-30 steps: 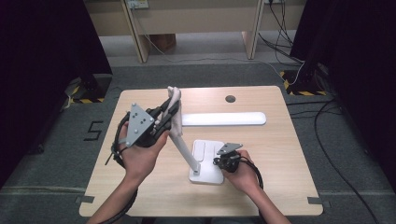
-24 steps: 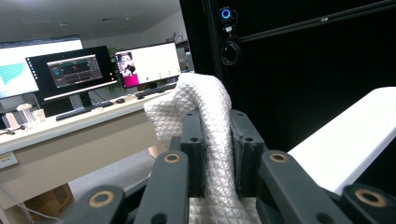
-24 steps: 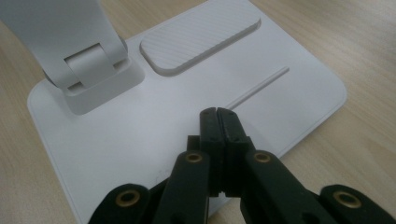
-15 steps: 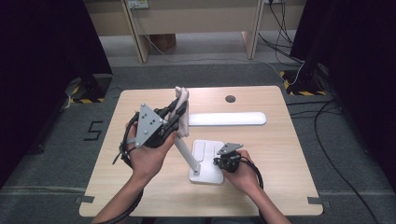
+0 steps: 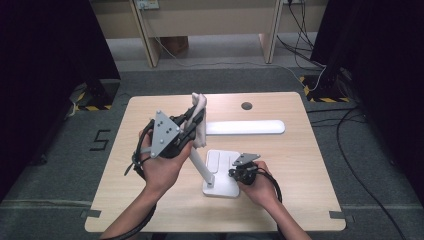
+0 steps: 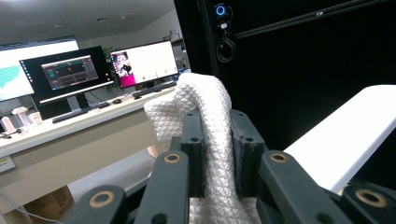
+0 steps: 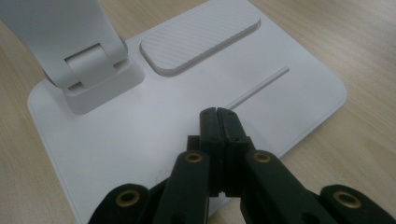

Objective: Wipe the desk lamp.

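Holding a white quilted cloth point(image 6: 205, 121) pinched between the jaws of my left claw point(image 5: 192, 122), I have it raised against the upper joint of a white desk lamp point(image 5: 220, 172), where the slanted arm meets the long flat head point(image 5: 245, 127). That head runs out level to the right of this claw, and the cloth stands up above the jaws, close against the joint; whether it actually touches there I cannot tell. My right claw point(image 7: 219, 114), jaws closed on nothing, presses its tips down on the lamp's square base point(image 7: 154, 121), just in front of the hinge block and below the ribbed pad, apparently to steady it. By my reading the wiping is under way at the top of the arm, with the head, the lower arm and the base left to do. Bare wood of the surface point(image 5: 310, 165) lies beyond the base, right of my right claw.
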`<state>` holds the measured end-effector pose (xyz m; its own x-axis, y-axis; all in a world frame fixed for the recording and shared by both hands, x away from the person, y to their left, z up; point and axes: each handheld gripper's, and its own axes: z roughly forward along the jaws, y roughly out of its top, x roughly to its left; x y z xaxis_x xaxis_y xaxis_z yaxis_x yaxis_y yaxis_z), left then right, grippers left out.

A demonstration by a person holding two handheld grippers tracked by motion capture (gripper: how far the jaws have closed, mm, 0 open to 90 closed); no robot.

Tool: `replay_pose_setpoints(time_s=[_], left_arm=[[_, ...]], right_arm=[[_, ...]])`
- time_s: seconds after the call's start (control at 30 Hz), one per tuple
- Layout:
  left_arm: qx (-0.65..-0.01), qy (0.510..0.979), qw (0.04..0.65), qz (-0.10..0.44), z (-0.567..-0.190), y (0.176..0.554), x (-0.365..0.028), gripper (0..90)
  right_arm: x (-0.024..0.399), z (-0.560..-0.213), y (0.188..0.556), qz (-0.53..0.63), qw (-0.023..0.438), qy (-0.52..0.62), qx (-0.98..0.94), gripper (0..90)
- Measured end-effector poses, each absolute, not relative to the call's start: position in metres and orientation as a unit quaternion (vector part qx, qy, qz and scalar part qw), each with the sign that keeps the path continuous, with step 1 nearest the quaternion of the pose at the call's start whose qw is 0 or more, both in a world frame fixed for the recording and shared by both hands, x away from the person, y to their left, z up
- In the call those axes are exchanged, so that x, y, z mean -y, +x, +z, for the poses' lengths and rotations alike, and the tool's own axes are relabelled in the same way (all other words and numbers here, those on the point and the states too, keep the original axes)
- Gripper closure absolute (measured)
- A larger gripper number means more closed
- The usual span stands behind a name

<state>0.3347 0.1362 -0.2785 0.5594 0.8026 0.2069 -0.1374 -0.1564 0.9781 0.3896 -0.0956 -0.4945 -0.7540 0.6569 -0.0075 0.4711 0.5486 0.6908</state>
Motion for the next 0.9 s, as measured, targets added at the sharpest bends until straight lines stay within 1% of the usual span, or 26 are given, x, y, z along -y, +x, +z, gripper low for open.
replay_pose_setpoints(time_s=[0.9], left_arm=[[-0.244,0.659,0.599,0.384,-0.275,0.331,-0.115,78.0]], right_arm=[[0.096,-0.495,0.389,0.348,0.134,0.324,-0.869,90.0]])
